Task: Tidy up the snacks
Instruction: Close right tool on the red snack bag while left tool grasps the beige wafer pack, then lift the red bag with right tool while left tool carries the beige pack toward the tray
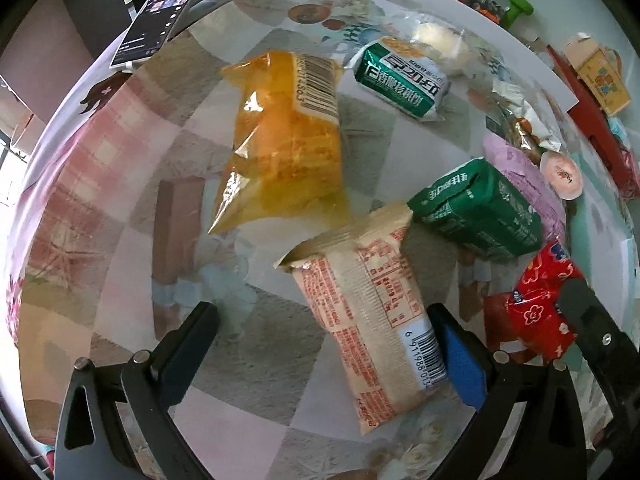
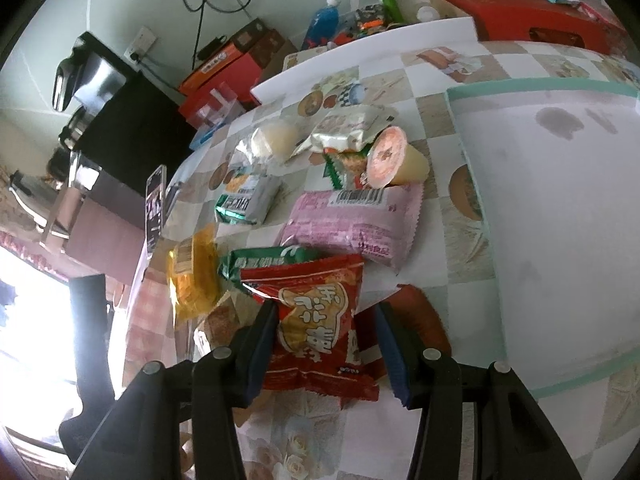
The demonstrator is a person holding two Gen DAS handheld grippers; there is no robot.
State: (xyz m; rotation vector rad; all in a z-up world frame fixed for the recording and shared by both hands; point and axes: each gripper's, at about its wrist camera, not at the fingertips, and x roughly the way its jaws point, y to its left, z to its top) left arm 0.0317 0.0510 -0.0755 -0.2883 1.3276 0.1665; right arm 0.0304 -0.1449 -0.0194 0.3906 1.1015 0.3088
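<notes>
Right claw point(image 2: 326, 344): clenched on the red packet point(image 2: 320, 328) — the left pad pressed its edge, the right pad sat just beside the other edge, the bag crumpled between them.
Red packet: lay between the right claw's jaws on the desk point(image 2: 400, 92), its long axis running straight ahead of the claw, its far end overlapping a green packet point(image 2: 276, 258).
Left claw point(image 1: 328, 344): released, jaws wide, nothing pinched.
Beige packet point(image 1: 372, 320): lay between the left claw's jaws, pushed towards the right pad and touching or almost touching it; a broad gap remained on the left side. Its long axis ran away from the claw and leaned a little left.
Beyond the left claw: an orange bag point(image 1: 284, 144) farther ahead, a white-and-green packet point(image 1: 400, 78) past that to the right.
Beyond the right claw: a pink packet point(image 2: 352, 224) ahead, then a jelly cup point(image 2: 394, 158) on its side; a pale mat point(image 2: 560, 200) off to the right.
Nearer hand: each claw was on its own packet — the red one belonged to the right, the beige one to the left.
Coming move, as I judged it: the left claw needed to centre across the beige packet's short side before closing.
</notes>
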